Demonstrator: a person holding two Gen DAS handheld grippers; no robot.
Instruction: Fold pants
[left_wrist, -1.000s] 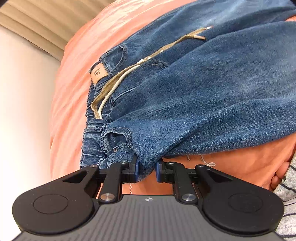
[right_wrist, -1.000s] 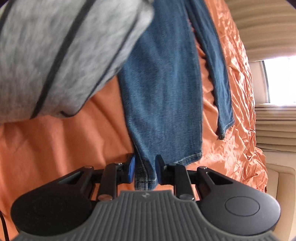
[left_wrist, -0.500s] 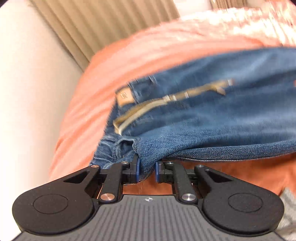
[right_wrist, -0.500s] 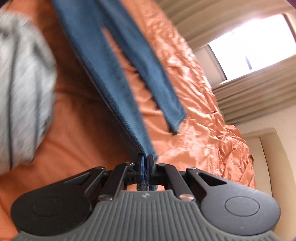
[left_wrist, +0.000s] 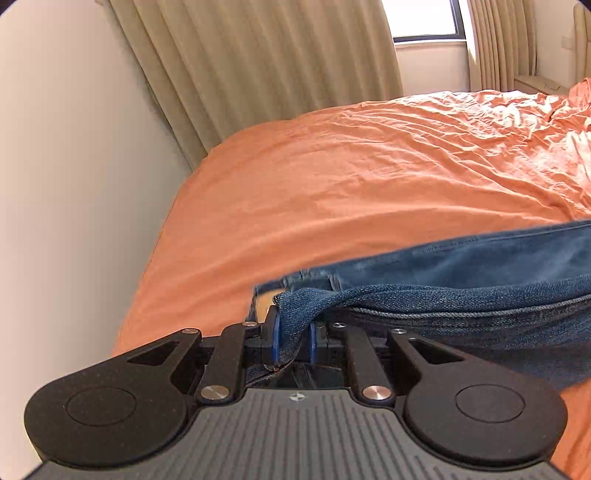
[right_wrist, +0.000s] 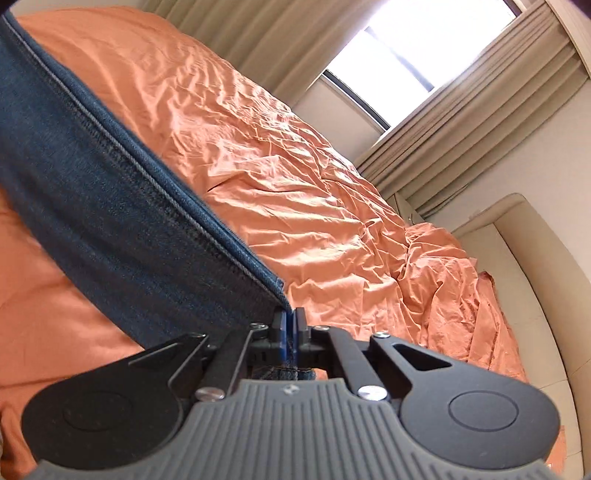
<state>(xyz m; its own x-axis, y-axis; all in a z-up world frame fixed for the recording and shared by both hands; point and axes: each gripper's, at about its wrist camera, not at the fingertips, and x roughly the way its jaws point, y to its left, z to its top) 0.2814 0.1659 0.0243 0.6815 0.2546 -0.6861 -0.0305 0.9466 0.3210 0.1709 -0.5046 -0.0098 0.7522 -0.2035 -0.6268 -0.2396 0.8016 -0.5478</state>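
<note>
Denim fills the lower right of the left wrist view: the pants (left_wrist: 461, 295) stretch from the right edge to the left tongs (left_wrist: 293, 338) at bottom centre, whose blue pads pinch a bunched fold of the cloth. Behind lies the orange bed (left_wrist: 332, 177), with beige curtains (left_wrist: 258, 62) across the top and a window (left_wrist: 424, 18) at upper right.

From the right wrist view, the pants (right_wrist: 110, 206) run as a taut band from the upper left down to the right tongs (right_wrist: 290, 332), pressed tightly on the seamed edge. Rumpled orange bed (right_wrist: 314, 192) spreads through the middle; a bright window (right_wrist: 406, 48) sits at upper right.
</note>
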